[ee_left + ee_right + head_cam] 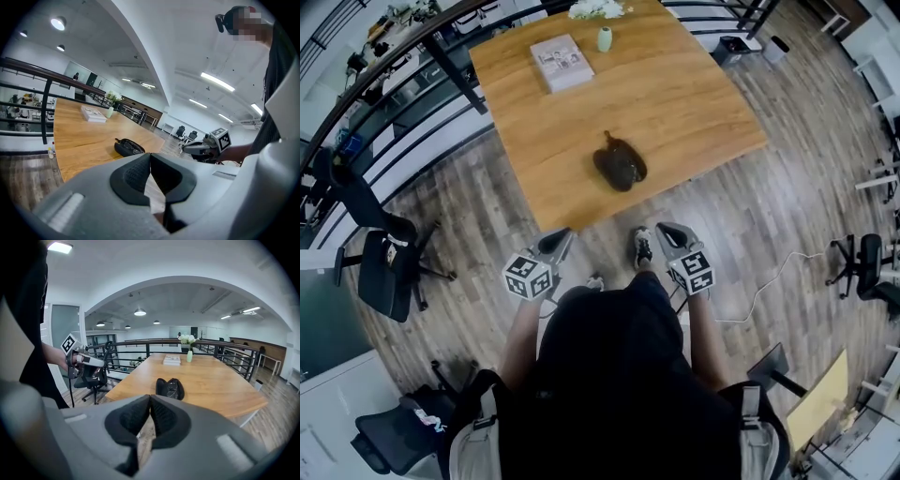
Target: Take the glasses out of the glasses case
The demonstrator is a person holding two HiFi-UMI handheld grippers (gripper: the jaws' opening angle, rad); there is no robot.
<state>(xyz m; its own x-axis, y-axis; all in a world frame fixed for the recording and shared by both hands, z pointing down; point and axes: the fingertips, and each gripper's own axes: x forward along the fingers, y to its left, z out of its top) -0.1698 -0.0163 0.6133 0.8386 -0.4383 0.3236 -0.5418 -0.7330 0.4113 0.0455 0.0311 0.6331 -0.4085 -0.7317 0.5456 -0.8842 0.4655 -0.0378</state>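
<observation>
Standing short of the table, both grippers clenched on nothing

I hold my left gripper (562, 236) and my right gripper (667, 229) side by side over the wood floor (787, 216), just off the near edge of the table (694, 103), neither one touching it. My left gripper's jaws are pressed together at the tips with nothing between them, as the left gripper view shows. The right gripper view shows the same of my right gripper: pads meeting, nothing caught.

The glasses case (619, 163) sits on the table close to its near edge, more toward the corner in front of my left gripper than the one off to my right. It is dark and lies open, its two halves spread apart. The glasses (175, 389) lie inside the half on my right. Both grippers are well apart from the case.

Toward the far left edge of the table a book (562, 62) lies flat. A small pale green bottle (605, 38) stands just beside it, and white flowers (598, 8) stand at the far edge. An office chair (386, 267) stands on the floor off to my left, away from the table.
</observation>
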